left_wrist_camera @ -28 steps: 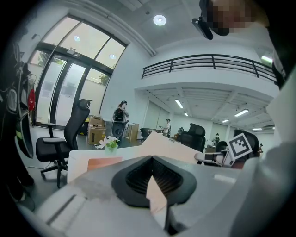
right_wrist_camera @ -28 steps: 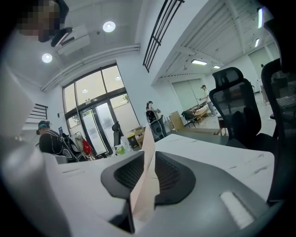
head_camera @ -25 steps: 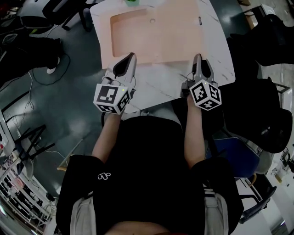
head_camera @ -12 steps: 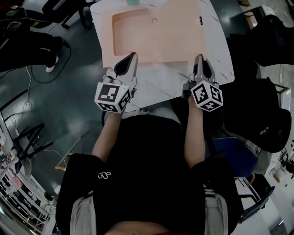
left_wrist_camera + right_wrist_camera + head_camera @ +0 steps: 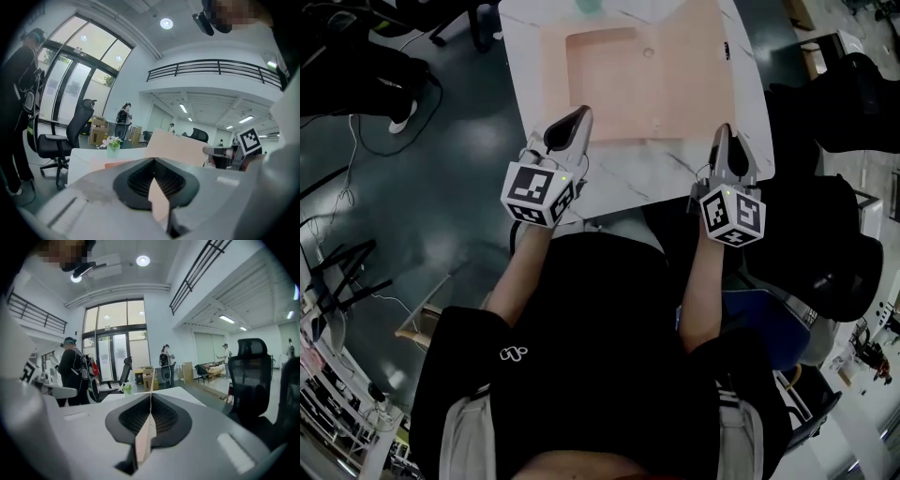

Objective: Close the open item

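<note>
A flat peach-coloured item (image 5: pixel 684 84) with a recessed rectangle lies open on the white marble table (image 5: pixel 647 173). My left gripper (image 5: pixel 578 114) rests at the item's near edge on the left, jaws together, nothing held. My right gripper (image 5: pixel 725 131) sits at the near edge on the right. Its jaws are closing down to a thin slit, and no thing shows between them. In the left gripper view a peach panel (image 5: pixel 173 147) rises just past the left gripper (image 5: pixel 153 161). In the right gripper view the right gripper (image 5: pixel 151 397) points along the table top.
A small green vase with white flowers (image 5: pixel 591 6) stands at the table's far edge. Black office chairs (image 5: pixel 853 253) crowd the right side, and another chair (image 5: pixel 70 136) stands to the left. A person in dark clothes (image 5: pixel 72 366) stands beyond the table.
The head view has swung, so the table and peach item sit further right in the frame. Both grippers stay at the item's near edge.
</note>
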Available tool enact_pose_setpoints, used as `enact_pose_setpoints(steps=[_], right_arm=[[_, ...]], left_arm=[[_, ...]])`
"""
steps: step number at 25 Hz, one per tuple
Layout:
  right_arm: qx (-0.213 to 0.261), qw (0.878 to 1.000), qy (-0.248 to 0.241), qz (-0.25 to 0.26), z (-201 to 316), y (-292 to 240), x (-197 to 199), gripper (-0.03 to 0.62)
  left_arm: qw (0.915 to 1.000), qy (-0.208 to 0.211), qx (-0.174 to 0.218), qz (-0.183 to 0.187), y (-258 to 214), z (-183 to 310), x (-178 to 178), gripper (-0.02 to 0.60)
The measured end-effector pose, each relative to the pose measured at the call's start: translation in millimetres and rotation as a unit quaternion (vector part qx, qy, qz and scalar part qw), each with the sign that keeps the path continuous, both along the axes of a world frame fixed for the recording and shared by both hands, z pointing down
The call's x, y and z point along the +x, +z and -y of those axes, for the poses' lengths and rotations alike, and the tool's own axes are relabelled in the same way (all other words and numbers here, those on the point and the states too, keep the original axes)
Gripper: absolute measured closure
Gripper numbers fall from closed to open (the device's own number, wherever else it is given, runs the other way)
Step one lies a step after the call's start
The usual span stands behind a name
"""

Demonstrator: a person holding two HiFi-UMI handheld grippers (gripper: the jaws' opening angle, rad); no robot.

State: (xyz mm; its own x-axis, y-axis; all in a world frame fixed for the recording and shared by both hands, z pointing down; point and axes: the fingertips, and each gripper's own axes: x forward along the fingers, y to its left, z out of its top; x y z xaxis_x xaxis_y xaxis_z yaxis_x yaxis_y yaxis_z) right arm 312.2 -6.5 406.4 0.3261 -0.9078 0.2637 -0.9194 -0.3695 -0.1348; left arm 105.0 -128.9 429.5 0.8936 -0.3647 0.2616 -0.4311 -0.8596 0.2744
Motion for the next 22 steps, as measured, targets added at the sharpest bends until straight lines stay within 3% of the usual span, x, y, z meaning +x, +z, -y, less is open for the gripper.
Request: enact_pose_setpoints(steps=[9, 16, 22], right_arm=[[-0.045, 0.985, -0.126, -0.111, 41.8, -10.3, -71.1, 0.585], [-0.092, 0.955, -0.218, -0.181, 67.5, 4.4, -131.0, 0.572], [-0.122, 0.933, -0.276, -0.196, 78.1, 25.8, -165.2, 0.569]], left_arm=[[0.9997, -0.025, -0.003, -0.005, 4.2, 10.7, -23.2, 0.583], [0.9991, -0.04, -0.013, 0.002, 14.2, 17.4, -42.4, 0.583], [0.9983, -0.054, -0.021, 0.003, 20.6, 21.1, -56.7, 0.583]])
